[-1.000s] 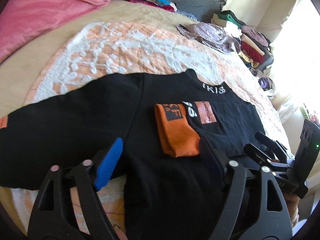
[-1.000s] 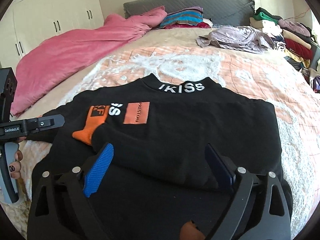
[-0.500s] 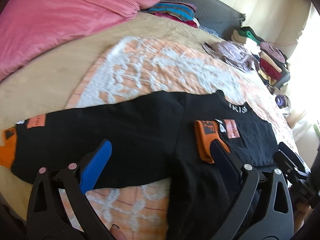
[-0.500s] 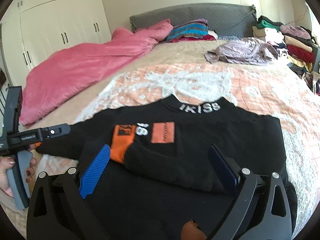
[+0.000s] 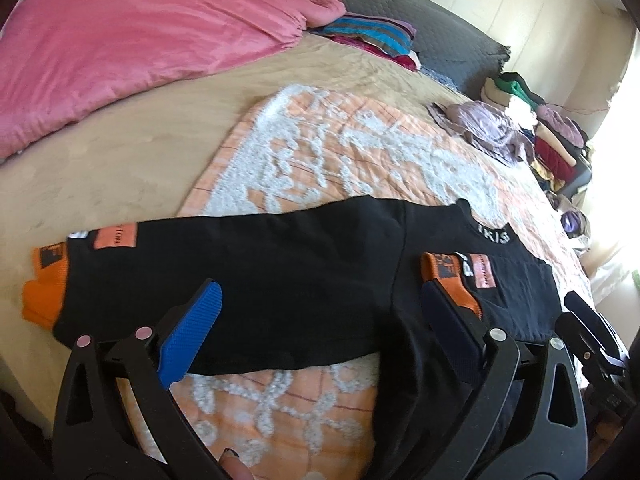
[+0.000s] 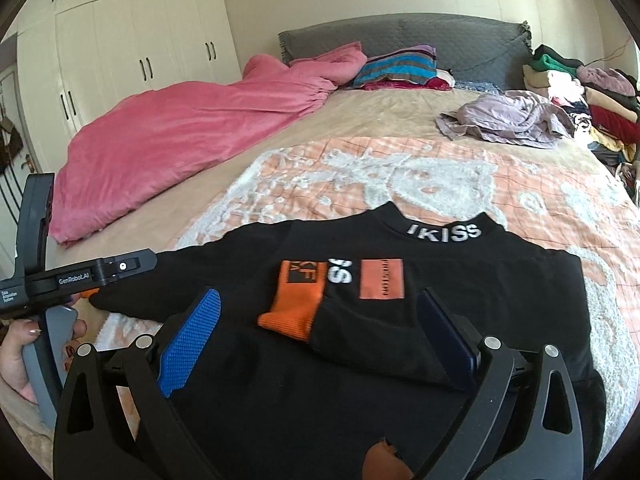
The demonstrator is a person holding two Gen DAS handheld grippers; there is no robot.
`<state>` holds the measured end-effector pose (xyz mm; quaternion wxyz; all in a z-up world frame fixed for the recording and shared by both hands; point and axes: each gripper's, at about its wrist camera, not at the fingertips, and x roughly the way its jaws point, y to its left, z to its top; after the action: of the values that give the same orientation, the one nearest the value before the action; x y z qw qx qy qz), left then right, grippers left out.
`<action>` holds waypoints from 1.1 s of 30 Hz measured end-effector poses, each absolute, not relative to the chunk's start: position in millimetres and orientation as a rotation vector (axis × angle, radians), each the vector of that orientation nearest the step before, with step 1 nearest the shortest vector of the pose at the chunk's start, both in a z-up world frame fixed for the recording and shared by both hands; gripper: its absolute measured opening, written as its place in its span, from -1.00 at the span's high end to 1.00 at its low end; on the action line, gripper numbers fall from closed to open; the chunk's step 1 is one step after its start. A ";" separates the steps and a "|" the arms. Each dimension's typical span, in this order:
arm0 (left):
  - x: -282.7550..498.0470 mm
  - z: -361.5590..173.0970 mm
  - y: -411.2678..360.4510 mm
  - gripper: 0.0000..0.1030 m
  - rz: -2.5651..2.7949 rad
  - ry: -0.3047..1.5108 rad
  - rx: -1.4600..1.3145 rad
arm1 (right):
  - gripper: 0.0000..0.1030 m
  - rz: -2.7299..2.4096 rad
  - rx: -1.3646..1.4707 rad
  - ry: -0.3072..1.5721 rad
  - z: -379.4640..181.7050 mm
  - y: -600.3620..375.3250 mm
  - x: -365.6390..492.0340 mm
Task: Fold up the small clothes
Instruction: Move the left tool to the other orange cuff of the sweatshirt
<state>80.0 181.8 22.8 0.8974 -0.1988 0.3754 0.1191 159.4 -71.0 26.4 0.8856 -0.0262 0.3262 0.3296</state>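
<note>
A black long-sleeved top (image 5: 304,276) (image 6: 500,304) lies flat on the bed, collar lettering facing away. One sleeve is folded across the chest, its orange cuff (image 6: 296,308) (image 5: 452,280) on the body. The other sleeve stretches out to the left and ends in an orange cuff (image 5: 42,292). My left gripper (image 5: 316,328) is open and empty above that outstretched sleeve. My right gripper (image 6: 320,332) is open and empty above the folded sleeve. The left gripper's body (image 6: 60,280) shows at the left of the right wrist view.
The top lies on an orange and white quilt (image 5: 360,148) (image 6: 360,172) over a tan sheet. A pink duvet (image 6: 192,128) is at the far left, a crumpled lilac garment (image 6: 504,120) at the far right, and stacked clothes (image 6: 580,92) beside the bed.
Both grippers have drawn back and up from the top. The left one has swung left, bringing the outstretched sleeve and its cuff into view. The top has not moved.
</note>
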 end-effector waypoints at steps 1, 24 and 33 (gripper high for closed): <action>78.6 23.5 184.6 -0.81 0.258 0.775 -0.413 | -0.90 0.691 -0.062 0.682 27.2 -65.5 157.3; 14.6 18.4 261.1 -0.81 0.476 0.750 -0.560 | -0.90 0.803 -0.144 0.718 34.4 9.0 122.3; -12.3 4.0 297.3 -0.81 0.507 0.777 -0.715 | -0.90 0.835 -0.152 0.715 44.5 26.1 110.3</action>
<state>-12.3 297.3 4.0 0.8332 -0.3374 0.3669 0.2393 110.3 26.1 44.5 0.8500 -0.0720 0.3393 0.3965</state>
